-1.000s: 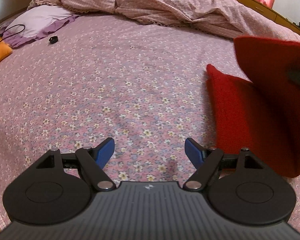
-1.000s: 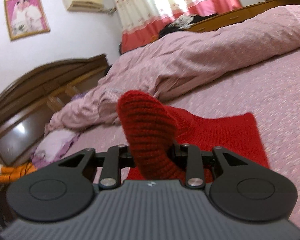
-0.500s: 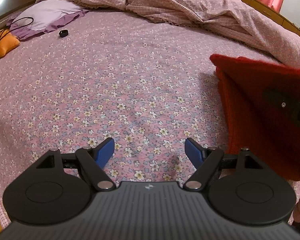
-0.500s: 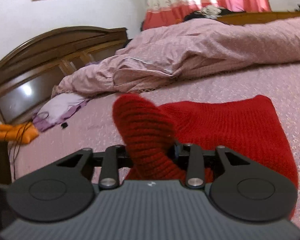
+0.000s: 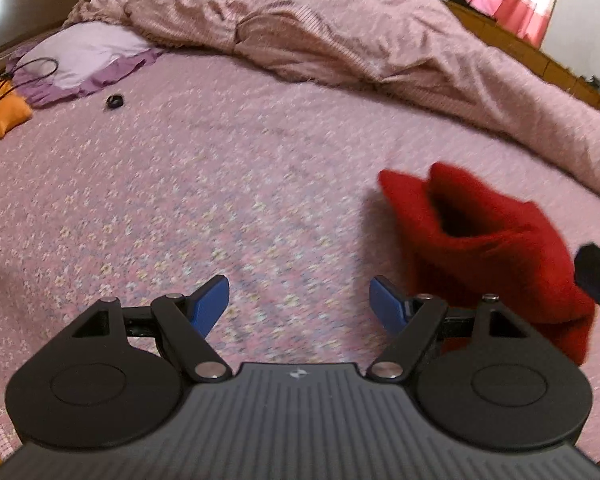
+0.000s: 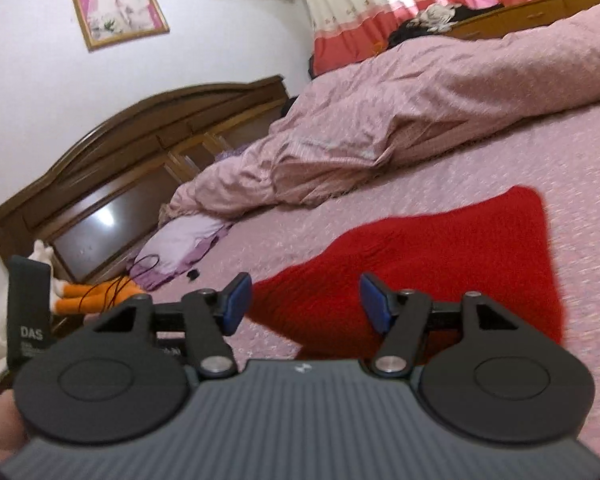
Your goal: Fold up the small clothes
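A red knitted garment (image 6: pixel 440 264) lies folded over on the pink floral bedsheet (image 6: pixel 588 148). My right gripper (image 6: pixel 304 302) hangs just above its near edge, jaws opening, blue pads clear of the knit and nothing pressed between them. In the left wrist view the same red garment (image 5: pixel 496 248) sits at the right, bunched with a raised fold. My left gripper (image 5: pixel 298 306) stays open over bare sheet to its left, holding nothing. A dark part of the right gripper (image 5: pixel 598 276) pokes in at the right edge.
A rumpled pink quilt (image 5: pixel 360 36) covers the far side of the bed. A lilac pillow (image 5: pixel 84 52), an orange plush toy (image 5: pixel 0 108) with a black cable, and a small black object (image 5: pixel 115 101) lie near the wooden headboard (image 6: pixel 112 184).
The right gripper let go of the red fold it was pinching; the fold dropped onto the garment. The right gripper's pads now stand apart. The left gripper rose slightly, still open.
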{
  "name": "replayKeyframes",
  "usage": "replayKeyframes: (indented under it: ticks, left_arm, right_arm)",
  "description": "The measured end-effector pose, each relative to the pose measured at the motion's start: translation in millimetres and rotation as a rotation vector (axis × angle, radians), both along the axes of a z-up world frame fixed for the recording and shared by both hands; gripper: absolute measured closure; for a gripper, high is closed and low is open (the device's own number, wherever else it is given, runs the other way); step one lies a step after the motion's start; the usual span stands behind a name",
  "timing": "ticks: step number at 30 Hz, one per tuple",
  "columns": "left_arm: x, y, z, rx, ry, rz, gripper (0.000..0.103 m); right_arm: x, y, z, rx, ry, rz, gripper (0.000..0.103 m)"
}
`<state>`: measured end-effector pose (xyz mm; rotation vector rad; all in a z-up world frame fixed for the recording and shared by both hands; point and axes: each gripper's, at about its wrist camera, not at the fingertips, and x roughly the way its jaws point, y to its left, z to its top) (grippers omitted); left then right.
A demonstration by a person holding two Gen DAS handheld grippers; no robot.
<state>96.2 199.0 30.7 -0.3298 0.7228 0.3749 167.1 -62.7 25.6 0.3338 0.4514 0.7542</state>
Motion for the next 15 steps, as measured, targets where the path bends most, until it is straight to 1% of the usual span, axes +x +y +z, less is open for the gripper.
replayKeyframes:
  ticks: [3, 7, 9, 11, 15]
  left_arm:
    - [0.6, -10.0, 14.5, 0.005, -0.035, -0.023, 0.022]
    - [4.9, -25.9, 33.3, 0.0, -0.085, -0.062, 0.022]
    - [10.3, -35.4, 41.3, 0.001, -0.102, -0.093, 0.022]
    - [18.0, -46.5, 47.8, 0.007, -0.111, -0.128, 0.022]
    - [37.2, -69.8, 49.2, 0.032, -0.119, -0.195, 0.022]
  right_arm:
    - [-2.7, -23.2, 5.5, 0.01, -0.015, -0.068, 0.04]
    - [-0.2, -53.3, 5.0, -0.028, -0.026, -0.215, 0.04]
    - [4.7, -64.0, -0.2, -0.046, 0.0, -0.272, 0.04]
    - [10.1, -75.3, -8.7, -0.035, 0.052, -0.325, 0.04]
    - [20.2, -88.7, -24.7, 0.007, 0.139, -0.365, 0.04]
